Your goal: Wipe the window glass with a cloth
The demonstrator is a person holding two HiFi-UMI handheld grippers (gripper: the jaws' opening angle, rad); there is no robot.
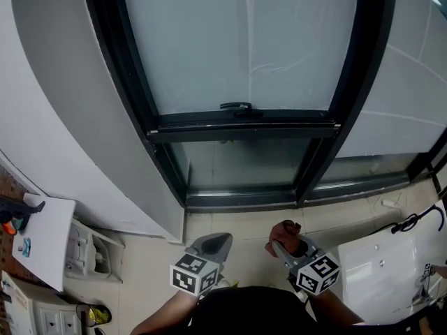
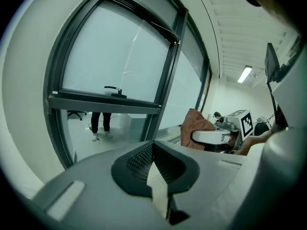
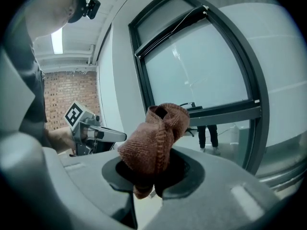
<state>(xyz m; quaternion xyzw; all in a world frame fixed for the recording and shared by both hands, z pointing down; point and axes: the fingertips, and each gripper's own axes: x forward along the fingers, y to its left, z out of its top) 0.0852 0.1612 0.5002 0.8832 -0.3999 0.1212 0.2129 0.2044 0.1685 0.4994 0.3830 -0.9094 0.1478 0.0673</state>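
cloth (image 3: 156, 133) | brown, knitted, bunched | clamped in right gripper (image 3: 154, 174) | left gripper (image 2: 153, 151) jaws together

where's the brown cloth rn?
The brown knitted cloth is bunched between the jaws of the right gripper, low and right of centre in the head view, beside the left gripper and short of the dark-framed window glass.
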